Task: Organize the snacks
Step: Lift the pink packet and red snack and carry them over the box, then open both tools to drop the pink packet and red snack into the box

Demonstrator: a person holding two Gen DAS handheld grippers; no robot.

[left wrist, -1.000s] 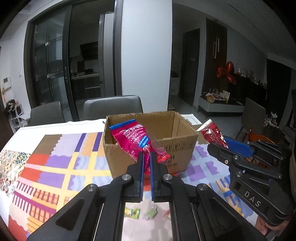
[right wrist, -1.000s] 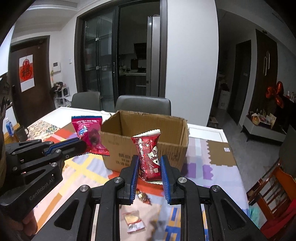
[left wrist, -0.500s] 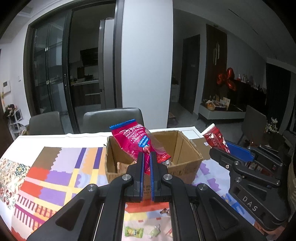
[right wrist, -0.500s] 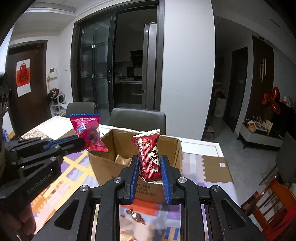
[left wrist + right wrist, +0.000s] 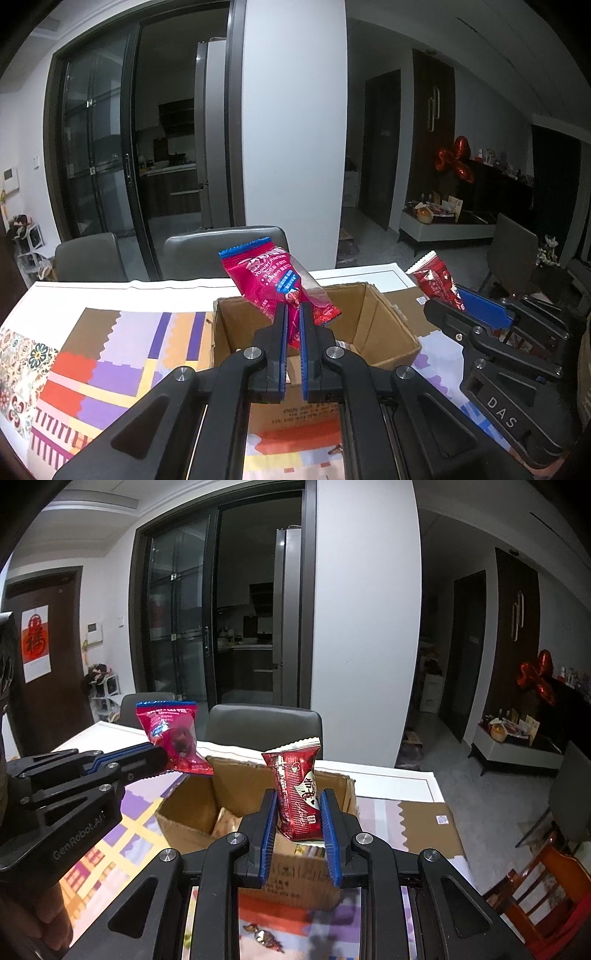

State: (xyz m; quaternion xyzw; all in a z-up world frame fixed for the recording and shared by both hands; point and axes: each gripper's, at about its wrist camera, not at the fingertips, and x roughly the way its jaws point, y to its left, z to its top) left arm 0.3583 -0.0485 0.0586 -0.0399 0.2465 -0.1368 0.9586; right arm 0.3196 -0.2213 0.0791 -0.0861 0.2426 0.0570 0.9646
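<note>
While both packets hang in the air over the open cardboard box (image 5: 380, 332), the left gripper (image 5: 291, 314) pinches a pink snack packet (image 5: 273, 280) with a blue crimped top edge; its blue pads sit nearly together on the lower part of the wrapper, and the packet leans up and to the left above the box's near wall. The right gripper (image 5: 297, 805) holds a dark red snack packet (image 5: 297, 790) upright between its blue pads, the jaws standing a little apart with the packet's width filling the gap, its white crimped top edge above the fingers. In the left wrist view the right gripper shows at the right edge with the red packet sticking out past its tip, beside the box's right wall. In the right wrist view the left gripper reaches in from the left, its pink packet above the box's left rim.

The box stands on the desk (image 5: 110, 354), on a patterned cloth of purple, yellow, orange and brown blocks (image 5: 122, 373), toward the far edge. Something pale lies inside the box on its floor, too small to name. A small wrapped candy (image 5: 264, 936) lies on the cloth near the desk's near edge, in front of the box. Two grey chairs (image 5: 88, 254) stand behind the desk's far edge.
</note>
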